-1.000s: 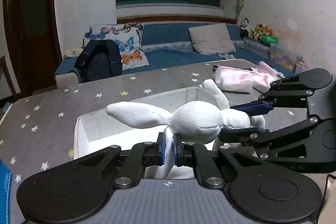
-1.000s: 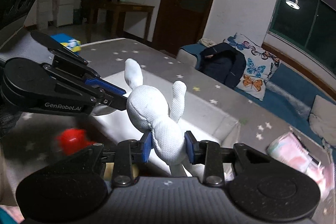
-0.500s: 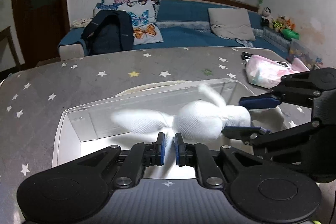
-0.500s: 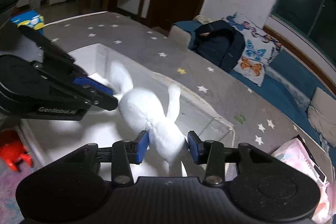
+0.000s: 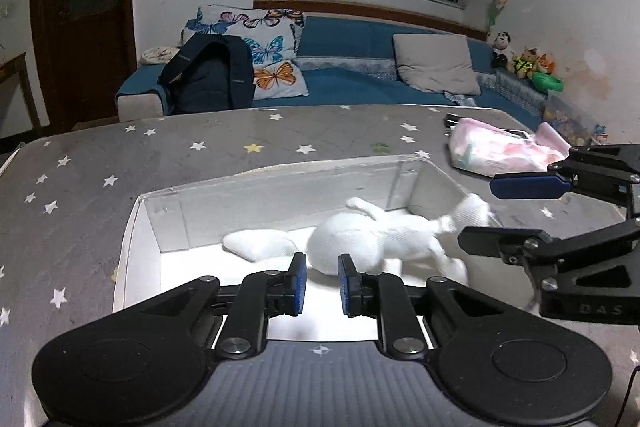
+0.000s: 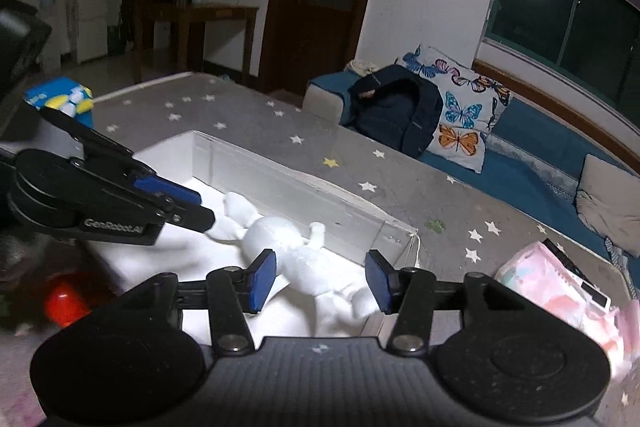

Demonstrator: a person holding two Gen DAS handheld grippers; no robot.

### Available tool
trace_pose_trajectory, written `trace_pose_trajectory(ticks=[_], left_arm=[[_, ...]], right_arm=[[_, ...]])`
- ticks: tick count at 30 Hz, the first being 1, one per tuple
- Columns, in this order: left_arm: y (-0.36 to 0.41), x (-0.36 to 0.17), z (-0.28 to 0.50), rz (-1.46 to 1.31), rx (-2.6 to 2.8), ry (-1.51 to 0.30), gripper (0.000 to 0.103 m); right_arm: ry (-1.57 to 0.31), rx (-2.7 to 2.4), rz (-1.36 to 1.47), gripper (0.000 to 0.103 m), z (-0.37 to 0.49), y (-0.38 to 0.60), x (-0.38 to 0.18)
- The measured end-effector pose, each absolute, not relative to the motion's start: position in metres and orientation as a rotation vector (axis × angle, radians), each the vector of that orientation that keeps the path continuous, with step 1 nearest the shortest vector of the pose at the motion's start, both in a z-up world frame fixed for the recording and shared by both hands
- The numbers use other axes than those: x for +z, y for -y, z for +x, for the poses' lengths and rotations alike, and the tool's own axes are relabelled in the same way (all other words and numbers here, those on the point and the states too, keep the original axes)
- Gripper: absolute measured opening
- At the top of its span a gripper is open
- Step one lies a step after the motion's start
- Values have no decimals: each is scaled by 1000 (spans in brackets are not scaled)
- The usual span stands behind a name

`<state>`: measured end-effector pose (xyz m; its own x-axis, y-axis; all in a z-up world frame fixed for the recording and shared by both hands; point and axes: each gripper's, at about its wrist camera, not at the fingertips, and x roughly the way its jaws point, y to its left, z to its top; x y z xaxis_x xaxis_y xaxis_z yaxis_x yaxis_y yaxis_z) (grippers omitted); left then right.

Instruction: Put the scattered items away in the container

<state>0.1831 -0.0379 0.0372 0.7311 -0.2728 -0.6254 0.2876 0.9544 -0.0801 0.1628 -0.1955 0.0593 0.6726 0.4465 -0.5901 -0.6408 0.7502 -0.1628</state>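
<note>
A white stuffed rabbit [image 5: 360, 243] lies on the floor of the white open box [image 5: 280, 175]; it also shows in the right wrist view [image 6: 288, 243] inside the box [image 6: 304, 183]. My left gripper [image 5: 322, 283] is open and empty, just above the box's near edge, with the rabbit in front of its blue pads. My right gripper [image 6: 320, 281] is open wide above the rabbit's body, touching nothing. The right gripper also shows at the right of the left wrist view [image 5: 492, 211], and the left gripper at the left of the right wrist view [image 6: 196, 207].
The box stands on a grey tablecloth with stars [image 5: 120, 155]. A pink pack of tissues [image 5: 496, 151] lies right of the box. A red toy [image 6: 66, 303] and a blue-yellow pack [image 6: 60, 99] lie left of it. A blue sofa with a dark backpack [image 5: 212, 75] is behind.
Both grippers lowered the rabbit into the box and opened. The rabbit dropped from their grip and now lies on the box floor.
</note>
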Motion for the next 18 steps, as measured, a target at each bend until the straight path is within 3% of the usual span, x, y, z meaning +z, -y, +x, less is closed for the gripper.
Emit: trace_pose_trajectory(ticks=[2,18], left_arm=[[39,38,171,23,-321,-679,19],[43,27,90,-4,-382,-689,24]], right_arm=[[-549,634,-365,61,149,201,61],[-582,726,-315,61,66,212,39]])
